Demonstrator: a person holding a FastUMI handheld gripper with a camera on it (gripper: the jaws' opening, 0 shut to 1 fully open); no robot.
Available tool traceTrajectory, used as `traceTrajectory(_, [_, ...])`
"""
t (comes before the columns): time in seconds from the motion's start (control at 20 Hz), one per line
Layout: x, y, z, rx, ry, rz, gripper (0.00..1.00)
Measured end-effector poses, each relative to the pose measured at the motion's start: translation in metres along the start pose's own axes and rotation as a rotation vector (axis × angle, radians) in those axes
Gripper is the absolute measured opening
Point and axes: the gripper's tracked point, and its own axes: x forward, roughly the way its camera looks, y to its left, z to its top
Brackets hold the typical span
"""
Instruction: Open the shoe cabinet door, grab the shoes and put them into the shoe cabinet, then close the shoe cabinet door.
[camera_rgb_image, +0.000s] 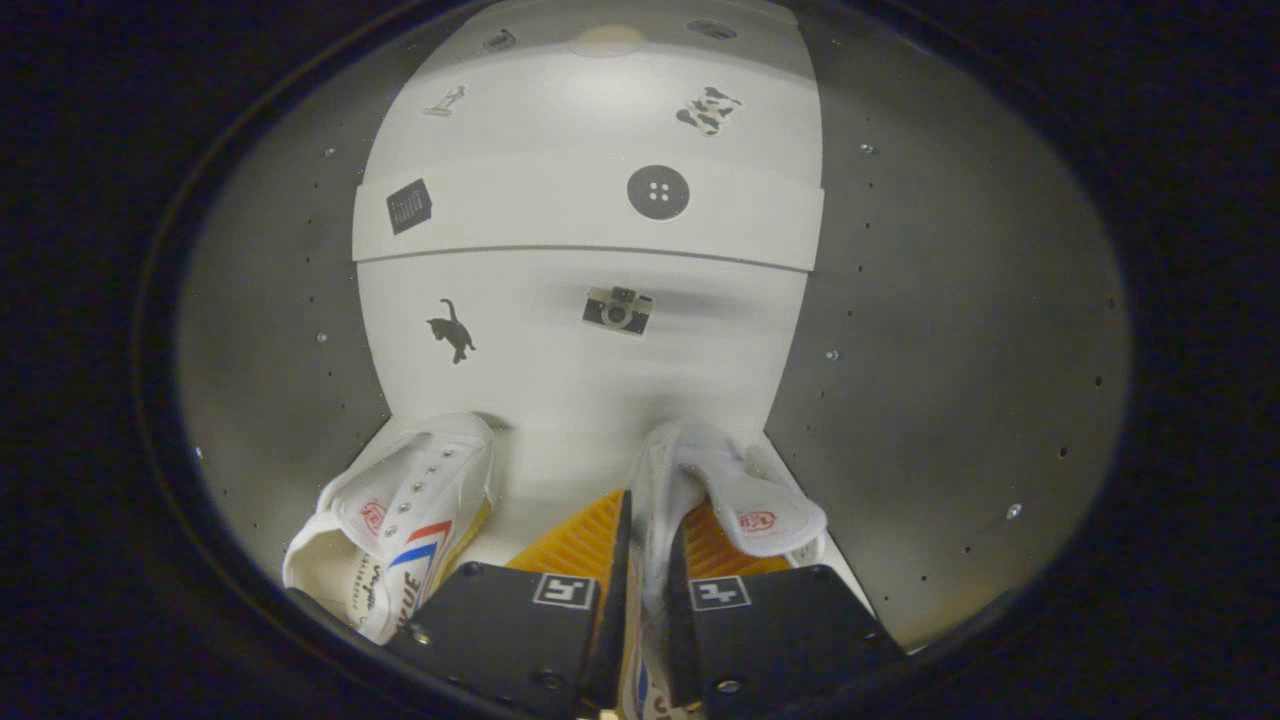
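Tool (648, 590) clamped narrow on right shoe's (700, 480) side wall, both fingers pressing. Shoe's long axis runs toward the white cabinet (590, 380) ahead. Second shoe (400, 520) lies left, angled likewise.

The gripper (648, 560) is clamping one shoe (700, 490); the second shoe (400, 520) is crowding lower left, the cabinet's back panel (590, 370) blocking ahead.
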Motion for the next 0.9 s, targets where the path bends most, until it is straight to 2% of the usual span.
traceTrajectory(0.05, [-0.003, 0.004, 0.001, -0.005, 0.006, 0.013, 0.30])
traceTrajectory(0.1, [-0.006, 0.004, 0.000, -0.009, 0.010, 0.015, 0.32])
traceTrajectory(0.2, [-0.015, 0.003, 0.005, -0.034, 0.009, 0.021, 0.52])
traceTrajectory(0.4, [-0.044, 0.004, 0.016, -0.049, -0.033, 0.042, 0.60])
traceTrajectory(0.7, [-0.112, -0.003, 0.022, -0.053, -0.104, 0.065, 0.69])
traceTrajectory(0.8, [-0.141, -0.008, 0.020, -0.029, -0.140, 0.056, 0.82])
traceTrajectory(0.9, [-0.170, -0.006, 0.018, -0.017, -0.170, 0.083, 0.94])
